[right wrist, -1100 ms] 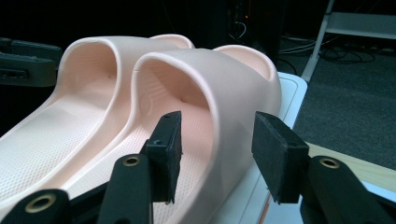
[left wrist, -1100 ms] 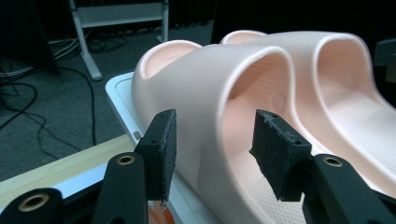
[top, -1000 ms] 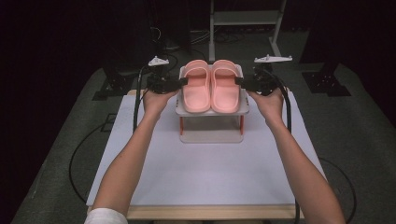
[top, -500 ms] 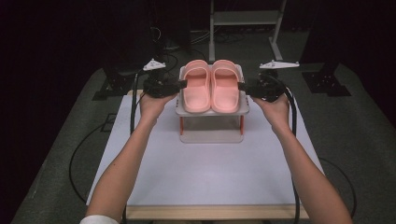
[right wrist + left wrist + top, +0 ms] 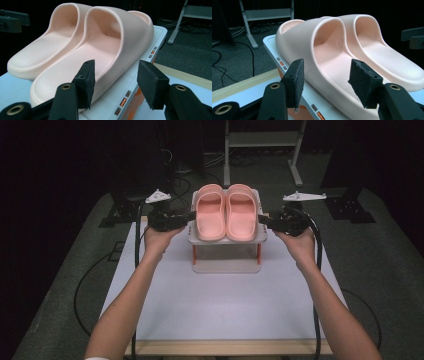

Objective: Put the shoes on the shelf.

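pair of pink slippers [image 5: 226, 212] side by side atop small rack [image 5: 227, 265] at far middle of tabletop [image 5: 225, 305], long axes running away from person | left hand-held gripper [image 5: 189, 216] jaws parted wide, empty, at left slipper's outer edge | right hand-held gripper [image 5: 261, 219] likewise parted, empty, at right slipper's outer edge | both about equally near

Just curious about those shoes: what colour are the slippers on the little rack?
The slippers are pale peachy pink, seen best in the left gripper view.

bare table [image 5: 225, 305] in front, raised rack [image 5: 226, 265] and slippers [image 5: 227, 212] blocking centre
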### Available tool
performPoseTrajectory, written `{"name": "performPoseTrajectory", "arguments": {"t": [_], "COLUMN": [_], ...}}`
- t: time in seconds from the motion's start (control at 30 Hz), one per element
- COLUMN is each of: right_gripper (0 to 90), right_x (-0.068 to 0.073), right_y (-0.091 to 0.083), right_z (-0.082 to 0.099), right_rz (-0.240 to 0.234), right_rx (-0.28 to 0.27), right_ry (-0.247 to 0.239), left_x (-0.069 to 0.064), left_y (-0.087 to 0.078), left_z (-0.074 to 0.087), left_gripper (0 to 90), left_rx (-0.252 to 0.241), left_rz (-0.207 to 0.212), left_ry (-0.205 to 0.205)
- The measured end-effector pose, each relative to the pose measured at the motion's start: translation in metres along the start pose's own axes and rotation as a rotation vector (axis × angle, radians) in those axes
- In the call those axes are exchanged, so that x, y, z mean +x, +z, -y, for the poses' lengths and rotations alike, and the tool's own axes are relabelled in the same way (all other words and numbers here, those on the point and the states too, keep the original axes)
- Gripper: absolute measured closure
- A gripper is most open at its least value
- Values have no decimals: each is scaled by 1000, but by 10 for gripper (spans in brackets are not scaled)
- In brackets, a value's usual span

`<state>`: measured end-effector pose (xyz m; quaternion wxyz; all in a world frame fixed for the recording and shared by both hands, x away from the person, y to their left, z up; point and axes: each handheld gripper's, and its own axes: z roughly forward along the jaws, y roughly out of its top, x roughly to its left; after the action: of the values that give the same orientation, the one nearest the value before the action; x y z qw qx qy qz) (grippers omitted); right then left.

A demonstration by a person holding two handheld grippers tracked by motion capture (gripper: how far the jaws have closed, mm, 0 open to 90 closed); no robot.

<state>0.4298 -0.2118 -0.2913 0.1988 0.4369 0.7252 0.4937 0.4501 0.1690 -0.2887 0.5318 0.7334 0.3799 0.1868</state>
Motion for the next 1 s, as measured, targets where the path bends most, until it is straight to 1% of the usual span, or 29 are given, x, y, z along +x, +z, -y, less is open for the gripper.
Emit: {"name": "performPoseTrajectory", "arguments": {"t": [0.17, 0.2, 0.33, 0.5, 0.67, 0.93, 0.97, 1.0], "right_gripper": [472, 472, 472, 469, 464, 452, 452, 449], "right_x": [0, -1, -2, -4, -4, -4, -4, -4], "right_y": [-2, -2, -5, -6, -8, -14, -14, -15], "right_z": [4, 5, 11, 16, 23, 33, 33, 34], "right_rz": [-7, -8, -15, -14, -20, -32, -32, -32], "right_rx": [2, 1, 6, 10, 17, 13, 13, 12], "right_ry": [6, 4, 19, 26, 28, 30, 30, 29], "left_x": [1, 0, -1, -1, -3, -2, -2, -2], "left_y": [-3, -3, -5, -8, -10, -14, -14, -15], "left_z": [5, 6, 8, 12, 17, 25, 26, 26], "left_gripper": [443, 440, 438, 434, 413, 393, 393, 383], "left_rx": [4, 3, -4, -4, -1, -5, 2, 7], "left_rz": [7, 6, 15, 27, 24, 18, 15, 11], "left_ry": [3, 10, 9, 11, 26, 5, 5, 14]}}
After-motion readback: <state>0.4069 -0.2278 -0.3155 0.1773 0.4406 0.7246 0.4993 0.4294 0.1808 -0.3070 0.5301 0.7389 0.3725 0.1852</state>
